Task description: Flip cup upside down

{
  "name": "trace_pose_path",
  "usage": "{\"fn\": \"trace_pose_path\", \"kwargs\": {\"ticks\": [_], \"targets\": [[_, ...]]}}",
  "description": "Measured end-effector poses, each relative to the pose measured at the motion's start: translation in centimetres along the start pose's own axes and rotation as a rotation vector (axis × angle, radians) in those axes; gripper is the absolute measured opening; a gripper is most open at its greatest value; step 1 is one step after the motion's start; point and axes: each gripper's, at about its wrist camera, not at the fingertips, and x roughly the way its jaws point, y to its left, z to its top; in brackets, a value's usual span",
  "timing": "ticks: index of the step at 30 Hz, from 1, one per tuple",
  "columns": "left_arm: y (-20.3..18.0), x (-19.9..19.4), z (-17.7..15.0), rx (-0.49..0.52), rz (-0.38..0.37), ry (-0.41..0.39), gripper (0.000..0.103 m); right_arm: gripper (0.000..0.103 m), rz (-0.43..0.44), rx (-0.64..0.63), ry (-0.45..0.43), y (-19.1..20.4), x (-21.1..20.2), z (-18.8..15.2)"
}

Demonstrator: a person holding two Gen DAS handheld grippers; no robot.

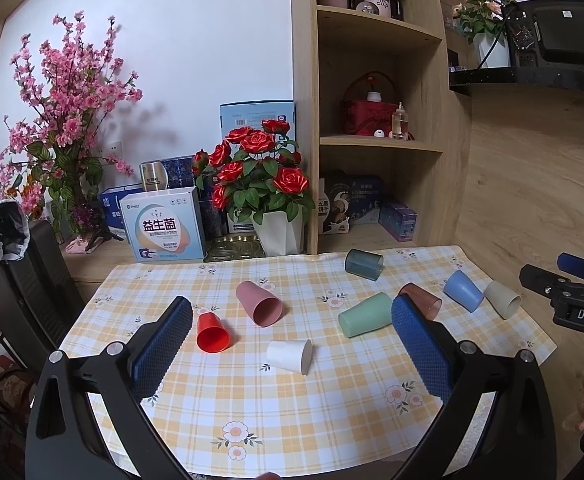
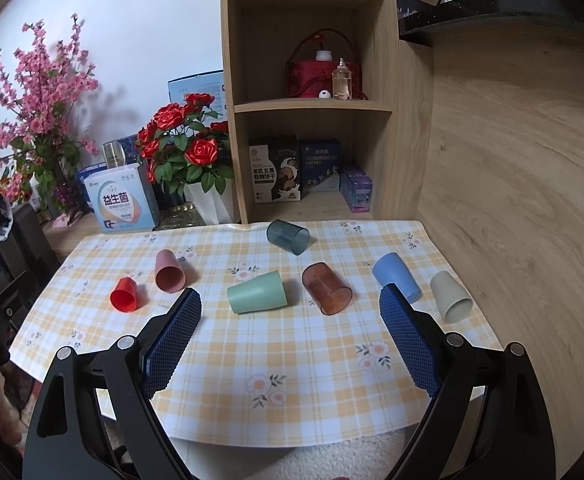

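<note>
In the left wrist view, the left gripper (image 1: 292, 326) is seen spread wide above the near part of the worktop (image 1: 332, 412), with nothing held between its blue pads (image 1: 164, 344). A white cup (image 1: 289, 355) lies on its side between the two fingers, its mouth turned to the right. A red cup (image 1: 212, 332) lies on its side just beside the left finger, and a pink cup (image 1: 258, 303) lies behind it, mouth toward the camera. A green cup (image 1: 365, 314) is seen lying beside the right finger, with a brown translucent cup (image 1: 420, 298) partly hidden behind that finger. Farther right, a blue cup (image 1: 463, 290) and a beige cup (image 1: 502, 299) lie close together, and a dark teal cup (image 1: 364, 264) lies near the rear edge of the checked cloth. The right gripper (image 1: 572, 276) is visible at the right border.

In the right wrist view, the right gripper (image 2: 291, 307) is likewise held wide apart and empty. The green cup (image 2: 257, 292) and brown translucent cup (image 2: 326, 288) lie between its fingers, farther back. The blue cup (image 2: 395, 276) is just behind the right finger, with the beige cup (image 2: 450, 297) beside it. The white cup is not visible in this view. All visible cups lie on their sides; none is inverted. A pot of red roses (image 2: 184, 148) stands behind the cloth beside a wooden shelf unit (image 2: 312, 108).
</note>
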Motion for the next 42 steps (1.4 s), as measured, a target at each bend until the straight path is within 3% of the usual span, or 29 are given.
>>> {"fn": "trace_pose_path", "kwargs": {"ticks": [5,10,15,19,24,27,33,42], "targets": [[0.4,0.2,0.0,-0.021,0.010,0.014,0.097,0.088,0.001,0.009,0.008,-0.1,0.2,-0.1],[0.9,1.5,-0.1,-0.041,0.087,0.068,0.097,0.088,0.048,0.036,0.018,-0.9,1.1,-0.5],[2.2,3.0,-0.1,-0.079,0.087,0.090,0.097,0.088,0.068,0.035,0.016,-1.7,3.1,-1.7],[4.3,5.4,-0.2,-0.134,0.062,0.119,0.097,0.088,0.019,0.019,0.053,-2.7,6.6,-3.0],[6.5,8.3,-1.0,-0.127,0.078,0.135,0.097,0.088,0.002,0.044,0.079,-4.6,10.2,-4.3],[8.1,9.8,-1.6,-0.161,0.052,0.149,0.097,0.088,0.023,0.065,0.092,-5.3,12.5,-4.5],[10.7,12.7,-2.8,-0.174,0.122,0.180,0.097,0.088,0.037,0.104,0.117,-5.6,16.2,-4.5],[10.9,15.3,-4.1,-0.139,0.103,0.195,0.097,0.088,0.076,0.129,0.226,-6.5,20.6,-5.9]]}}
